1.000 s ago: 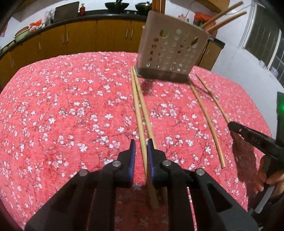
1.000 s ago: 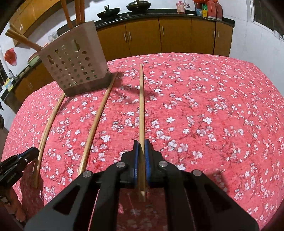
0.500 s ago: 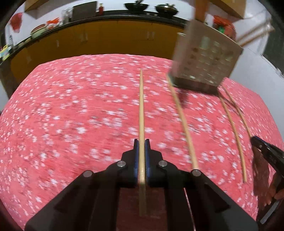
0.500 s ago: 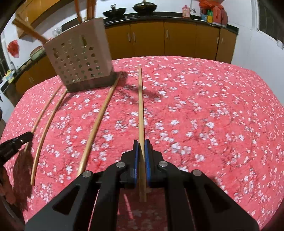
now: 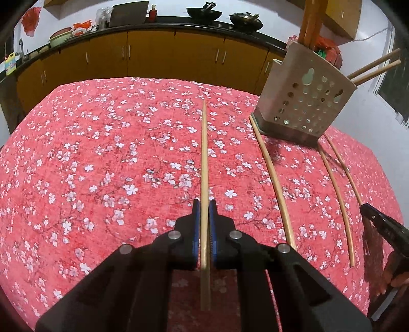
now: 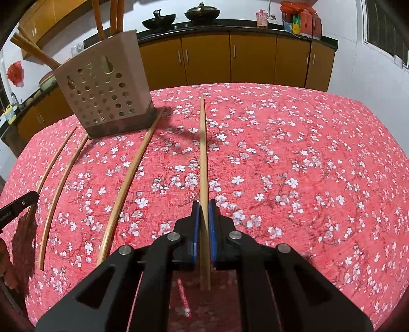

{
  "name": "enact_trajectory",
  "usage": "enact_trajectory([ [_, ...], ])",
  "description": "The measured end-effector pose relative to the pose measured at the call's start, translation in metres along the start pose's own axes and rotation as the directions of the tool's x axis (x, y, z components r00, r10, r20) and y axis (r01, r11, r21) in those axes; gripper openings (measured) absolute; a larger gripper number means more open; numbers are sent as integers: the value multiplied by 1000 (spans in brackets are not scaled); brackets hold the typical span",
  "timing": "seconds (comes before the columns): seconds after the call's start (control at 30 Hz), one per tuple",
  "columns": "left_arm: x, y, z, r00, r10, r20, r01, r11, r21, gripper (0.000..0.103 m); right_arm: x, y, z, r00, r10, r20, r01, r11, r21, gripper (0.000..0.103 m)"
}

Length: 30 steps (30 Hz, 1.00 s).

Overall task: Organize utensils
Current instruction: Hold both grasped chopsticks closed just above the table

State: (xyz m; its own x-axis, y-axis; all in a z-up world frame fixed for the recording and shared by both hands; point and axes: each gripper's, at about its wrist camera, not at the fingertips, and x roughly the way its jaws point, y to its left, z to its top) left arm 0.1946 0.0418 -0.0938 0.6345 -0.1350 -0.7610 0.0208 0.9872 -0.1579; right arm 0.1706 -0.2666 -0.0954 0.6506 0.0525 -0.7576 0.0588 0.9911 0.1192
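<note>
Lying flat: long pale wood chopstick, slightly bowed.

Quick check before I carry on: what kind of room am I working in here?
Most likely a home kitchen: woks sit on a dark counter over yellow-brown cabinets, and chopsticks lie on a red floral tablecloth by a perforated utensil holder.

Wooden chopsticks flat beside upright perforated holder.
</note>
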Motion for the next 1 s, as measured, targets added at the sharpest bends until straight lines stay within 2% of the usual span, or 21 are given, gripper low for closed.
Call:
enact_trajectory([
  [1.0, -4, 4, 0, 1000, -26, 3, 26, 999, -47, 10, 1, -1, 0, 1000, 18, 0, -18, 1000, 20, 9],
])
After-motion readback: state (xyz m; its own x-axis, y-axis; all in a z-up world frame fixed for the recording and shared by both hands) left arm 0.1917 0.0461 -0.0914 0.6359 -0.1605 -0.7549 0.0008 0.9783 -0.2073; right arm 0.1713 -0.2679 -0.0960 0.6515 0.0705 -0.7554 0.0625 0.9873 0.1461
